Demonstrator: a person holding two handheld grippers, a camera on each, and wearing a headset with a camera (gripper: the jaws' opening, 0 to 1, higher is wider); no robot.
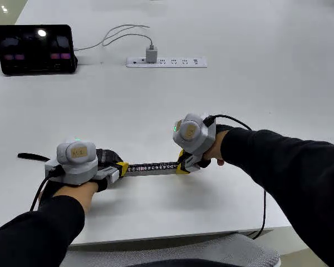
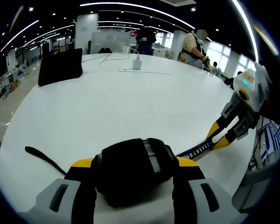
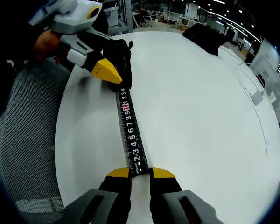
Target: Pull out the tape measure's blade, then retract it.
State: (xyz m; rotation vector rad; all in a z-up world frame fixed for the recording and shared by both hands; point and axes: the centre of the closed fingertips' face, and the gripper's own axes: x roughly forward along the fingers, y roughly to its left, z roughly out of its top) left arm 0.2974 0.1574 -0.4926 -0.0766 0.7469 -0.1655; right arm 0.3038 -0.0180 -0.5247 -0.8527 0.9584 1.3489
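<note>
The black tape measure case (image 1: 108,158) lies on the white table (image 1: 222,94), with my left gripper (image 1: 118,168) shut on it. In the left gripper view the case (image 2: 130,179) sits between the yellow-tipped jaws of the left gripper (image 2: 133,163). Its numbered blade (image 1: 153,166) is drawn out a short way, flat along the table, to my right gripper (image 1: 182,167), which is shut on the blade's end. The right gripper view looks down the blade (image 3: 129,126) from the right gripper (image 3: 140,173) to the case (image 3: 122,56). The case's black strap (image 1: 32,157) trails to the left.
A dark tablet (image 1: 35,49) stands at the far left, and a white power strip (image 1: 166,62) with a charger and cable lies at the back. The table's front edge runs just below the grippers, with a mesh chair (image 1: 172,253) under it. People (image 2: 191,44) stand far behind.
</note>
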